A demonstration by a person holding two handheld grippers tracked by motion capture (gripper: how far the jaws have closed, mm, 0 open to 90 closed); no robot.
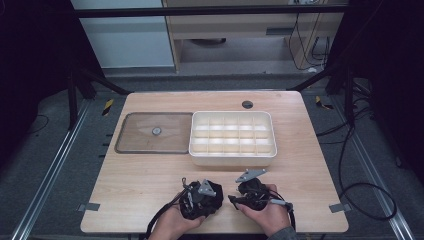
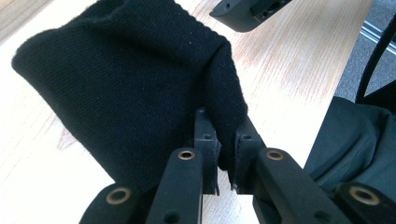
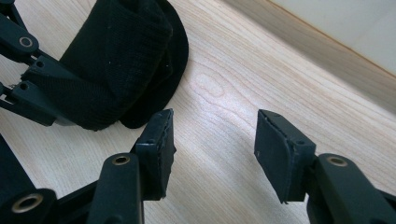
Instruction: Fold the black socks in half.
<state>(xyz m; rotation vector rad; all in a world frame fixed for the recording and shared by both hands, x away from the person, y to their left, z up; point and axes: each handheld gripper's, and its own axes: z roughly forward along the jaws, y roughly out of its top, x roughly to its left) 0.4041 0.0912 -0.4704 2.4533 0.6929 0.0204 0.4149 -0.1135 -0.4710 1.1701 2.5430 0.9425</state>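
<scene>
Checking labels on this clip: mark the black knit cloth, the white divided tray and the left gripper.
black knit cloth [image 2: 126, 88], left gripper view, on its broad folded face.
white divided tray [image 1: 232, 159], high view, on its near wall.
left gripper [image 2: 226, 161], left gripper view, between its fingertips.

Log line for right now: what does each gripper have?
left gripper: shut on black knit cloth | right gripper: open, nothing between jaws, beside cloth | divided tray: compartments look bare | table: wooden

Left hand-held gripper [image 2: 226, 161] clamped, right hand-held gripper [image 3: 212, 149] (parted).
</scene>
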